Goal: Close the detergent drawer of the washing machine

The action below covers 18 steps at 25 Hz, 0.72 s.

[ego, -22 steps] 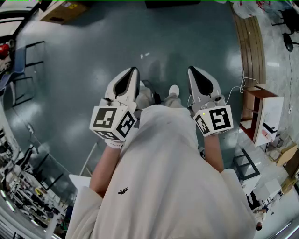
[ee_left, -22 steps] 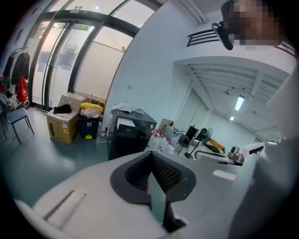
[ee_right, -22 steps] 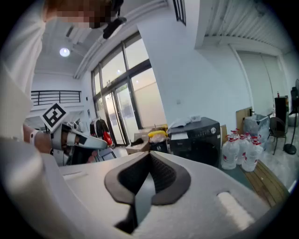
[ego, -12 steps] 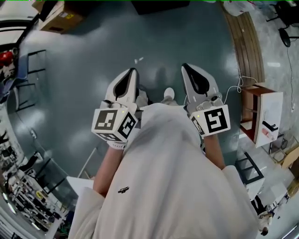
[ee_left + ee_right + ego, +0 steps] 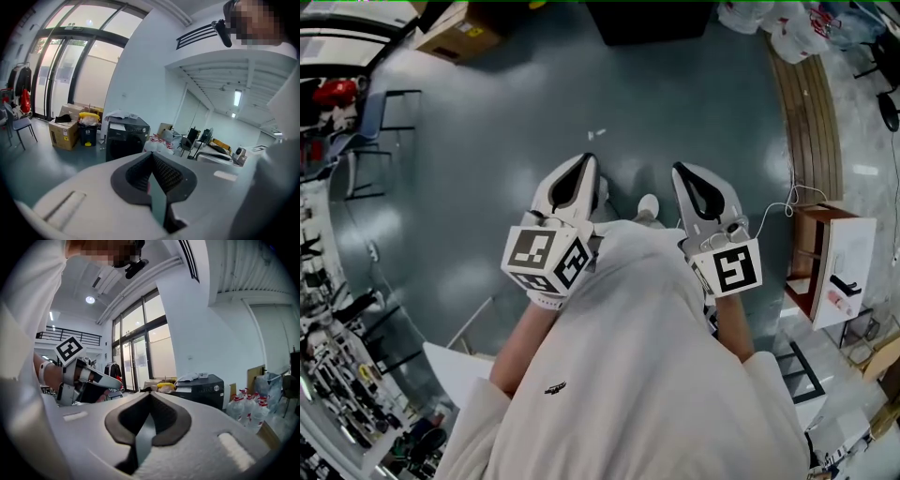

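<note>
The dark washing machine (image 5: 125,139) stands across the room, several steps away; it also shows in the right gripper view (image 5: 202,390) and at the top edge of the head view (image 5: 649,19). A pale drawer front (image 5: 116,127) sits at its upper left, too small to tell how far out it stands. White cloth lies on its lid. My left gripper (image 5: 585,161) and right gripper (image 5: 679,171) are held side by side in front of my torso, pointing forward over the floor. Both are shut with nothing between the jaws (image 5: 151,157) (image 5: 150,397).
A cardboard box (image 5: 62,132) and a yellow-lidded bin (image 5: 88,126) stand left of the machine. White bags (image 5: 787,26) and water bottles (image 5: 248,409) lie to its right. A small wooden cabinet (image 5: 827,264) is at my right, chairs (image 5: 373,141) at my left.
Both grippers have shifted a little right and lower in the head view, and more of the dark machine and the box shows at the top edge. Jaws stay shut.
</note>
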### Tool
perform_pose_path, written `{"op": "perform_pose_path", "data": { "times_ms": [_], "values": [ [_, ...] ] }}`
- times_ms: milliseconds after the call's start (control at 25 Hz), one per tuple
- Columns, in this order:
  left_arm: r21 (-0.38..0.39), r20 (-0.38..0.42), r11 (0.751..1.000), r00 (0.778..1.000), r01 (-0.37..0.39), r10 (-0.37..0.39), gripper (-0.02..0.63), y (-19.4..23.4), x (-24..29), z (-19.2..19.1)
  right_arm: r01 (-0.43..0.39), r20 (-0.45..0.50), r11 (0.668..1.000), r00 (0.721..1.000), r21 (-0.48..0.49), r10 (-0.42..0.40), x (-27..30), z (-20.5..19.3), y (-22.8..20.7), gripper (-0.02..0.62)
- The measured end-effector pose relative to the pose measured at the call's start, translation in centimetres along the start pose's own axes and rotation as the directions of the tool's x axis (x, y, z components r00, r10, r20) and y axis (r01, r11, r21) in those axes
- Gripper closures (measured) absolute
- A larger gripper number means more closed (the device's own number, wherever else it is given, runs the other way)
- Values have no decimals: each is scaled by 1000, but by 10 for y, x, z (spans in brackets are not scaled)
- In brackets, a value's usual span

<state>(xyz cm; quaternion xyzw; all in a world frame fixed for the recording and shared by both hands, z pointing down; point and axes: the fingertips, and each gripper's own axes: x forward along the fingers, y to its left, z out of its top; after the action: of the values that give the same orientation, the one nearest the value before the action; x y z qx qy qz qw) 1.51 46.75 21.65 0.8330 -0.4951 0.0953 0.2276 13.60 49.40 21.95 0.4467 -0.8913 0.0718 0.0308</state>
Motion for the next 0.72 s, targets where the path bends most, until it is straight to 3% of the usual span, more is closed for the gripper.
{"op": "perform_pose_path", "data": {
  "times_ms": [200,720],
  "values": [
    [-32,-21,999,999,33,-33,591,-8,7,-17,82,-35,996,996,25,-81,-1,-22,-12,594],
    [-111,-9,994,1000,22,-24,591,57,40,13,60,-56,998,997,33,-58,87,-1,-19,594]
  ]
}}
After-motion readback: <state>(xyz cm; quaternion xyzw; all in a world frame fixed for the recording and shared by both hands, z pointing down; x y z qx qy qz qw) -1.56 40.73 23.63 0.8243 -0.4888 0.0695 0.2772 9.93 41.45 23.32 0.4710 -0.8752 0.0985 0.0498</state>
